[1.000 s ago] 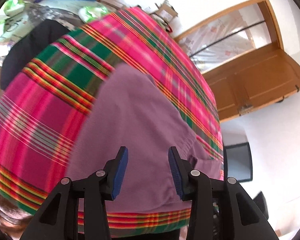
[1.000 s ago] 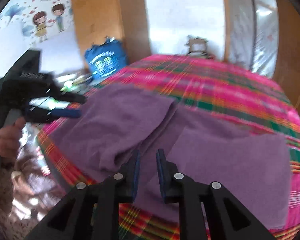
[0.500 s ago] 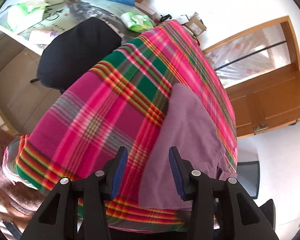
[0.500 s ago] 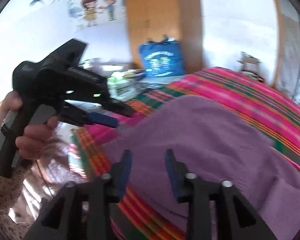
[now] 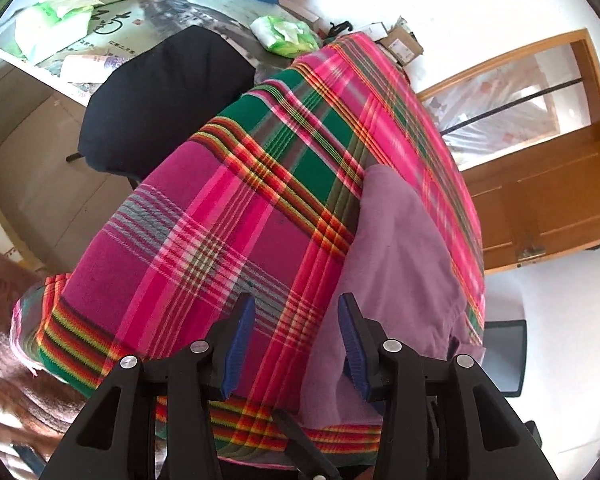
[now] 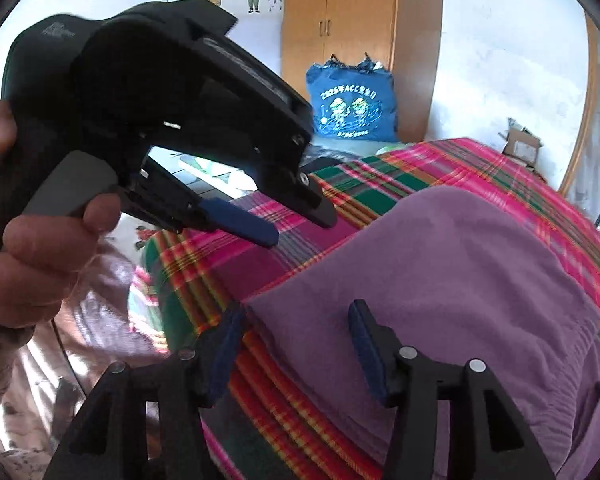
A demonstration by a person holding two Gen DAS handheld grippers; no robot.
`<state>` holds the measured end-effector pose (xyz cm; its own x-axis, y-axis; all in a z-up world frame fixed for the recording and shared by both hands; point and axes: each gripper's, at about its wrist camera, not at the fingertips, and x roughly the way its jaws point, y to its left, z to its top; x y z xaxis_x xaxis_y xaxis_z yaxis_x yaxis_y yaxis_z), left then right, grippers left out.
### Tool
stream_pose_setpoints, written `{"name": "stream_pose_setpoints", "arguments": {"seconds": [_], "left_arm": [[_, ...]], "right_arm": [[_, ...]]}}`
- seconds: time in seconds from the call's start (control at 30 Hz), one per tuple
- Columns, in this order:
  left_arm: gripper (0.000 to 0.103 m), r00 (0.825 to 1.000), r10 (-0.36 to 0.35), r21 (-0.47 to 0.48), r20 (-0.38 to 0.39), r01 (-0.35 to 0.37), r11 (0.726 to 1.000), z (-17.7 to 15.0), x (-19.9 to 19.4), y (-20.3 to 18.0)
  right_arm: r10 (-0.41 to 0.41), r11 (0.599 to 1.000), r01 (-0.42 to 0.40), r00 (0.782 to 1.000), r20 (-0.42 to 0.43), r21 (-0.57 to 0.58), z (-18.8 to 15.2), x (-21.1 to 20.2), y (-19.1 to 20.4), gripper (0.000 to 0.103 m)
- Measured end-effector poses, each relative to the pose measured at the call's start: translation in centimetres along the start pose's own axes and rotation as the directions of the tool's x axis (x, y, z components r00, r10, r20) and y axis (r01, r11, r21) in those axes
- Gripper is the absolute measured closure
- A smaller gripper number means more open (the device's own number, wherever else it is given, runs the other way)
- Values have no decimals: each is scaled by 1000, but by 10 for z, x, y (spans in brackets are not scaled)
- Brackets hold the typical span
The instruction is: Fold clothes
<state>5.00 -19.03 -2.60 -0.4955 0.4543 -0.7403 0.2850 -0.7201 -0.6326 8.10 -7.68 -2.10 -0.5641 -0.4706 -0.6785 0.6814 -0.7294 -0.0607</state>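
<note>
Fingers (image 5: 350, 344) of both grippers parted, holding nothing, above purple garment (image 6: 440, 280) near plaid blanket's (image 5: 228, 216) edge.

- The purple garment (image 5: 396, 264) is a plain, soft-looking knit, folded over on itself and lying flat on the plaid blanket (image 5: 228, 240).
- In the left wrist view it runs down the right-centre of the frame.
- In the right wrist view it fills the lower right, its near corner at bottom centre.
</note>
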Motion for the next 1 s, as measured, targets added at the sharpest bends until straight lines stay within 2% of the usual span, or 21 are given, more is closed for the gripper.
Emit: {"name": "stream_pose_setpoints", "arguments": {"seconds": [0.17, 0.3, 0.4, 0.57, 0.77, 1.0], "left_arm": [[58, 1000, -14, 41, -20, 15, 999, 8, 10, -11], [58, 999, -29, 71, -36, 32, 997, 15, 17, -20], [58, 998, -40, 93, -49, 45, 995, 20, 23, -27], [58, 996, -55, 151, -66, 65, 986, 29, 34, -40], [58, 995, -72, 203, -67, 84, 976, 49, 45, -59], [58, 986, -79, 196, -144, 107, 975, 67, 66, -64]], "right_arm": [[-72, 997, 72, 997, 0, -7, 0, 7, 4, 54], [-76, 997, 76, 997, -4, -1, -2, 7, 4, 58], [-66, 998, 66, 998, -5, 13, -2, 5, 0, 65], [-60, 998, 60, 998, -2, 16, -1, 0, 1, 83], [-38, 999, 37, 999, 5, 36, -3, -5, -3, 88], [0, 998, -2, 999, 35, 66, -3, -17, -10, 89]]}}
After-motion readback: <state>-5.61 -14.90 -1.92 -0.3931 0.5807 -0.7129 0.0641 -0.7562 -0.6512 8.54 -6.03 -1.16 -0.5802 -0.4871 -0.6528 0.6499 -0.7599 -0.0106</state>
